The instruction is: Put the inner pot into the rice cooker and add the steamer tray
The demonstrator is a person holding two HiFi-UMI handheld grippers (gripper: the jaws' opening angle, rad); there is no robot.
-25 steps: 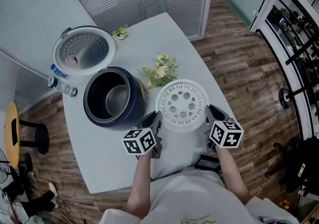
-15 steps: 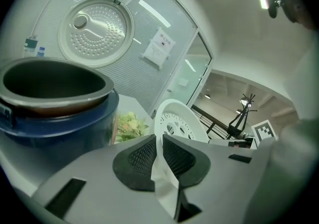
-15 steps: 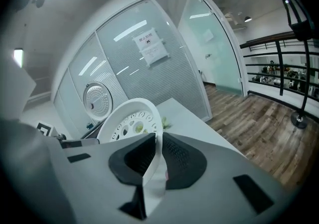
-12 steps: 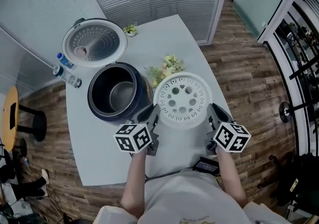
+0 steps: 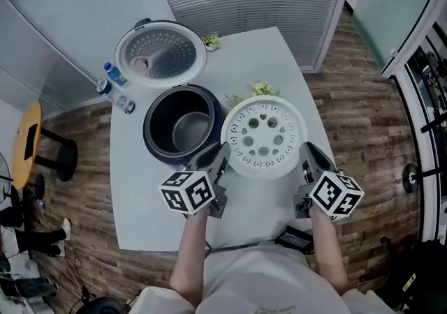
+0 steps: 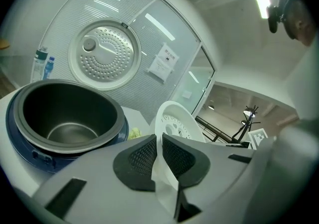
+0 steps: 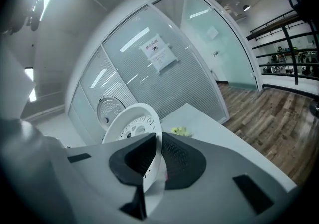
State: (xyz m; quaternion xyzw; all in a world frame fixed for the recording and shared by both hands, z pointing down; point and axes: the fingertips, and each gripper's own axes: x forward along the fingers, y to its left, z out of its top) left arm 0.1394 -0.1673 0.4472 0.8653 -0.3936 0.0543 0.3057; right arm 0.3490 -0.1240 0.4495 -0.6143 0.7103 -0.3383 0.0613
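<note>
Now that you've lifted the tray [image 5: 264, 137] off the surface [image 5: 140, 197], left tongs [image 5: 217, 157] & right tongs [image 5: 310, 153] each clamped on its rim, it's just beside the cooker [image 5: 155, 150] w/ pot [image 5: 193, 130] already in, so seat it next.

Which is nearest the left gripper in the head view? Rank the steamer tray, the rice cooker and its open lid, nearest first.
1. The steamer tray: its left rim is clamped in the left gripper.
2. The rice cooker: just beyond the gripper, slightly to its left.
3. The open lid: farthest, behind the cooker.
</note>
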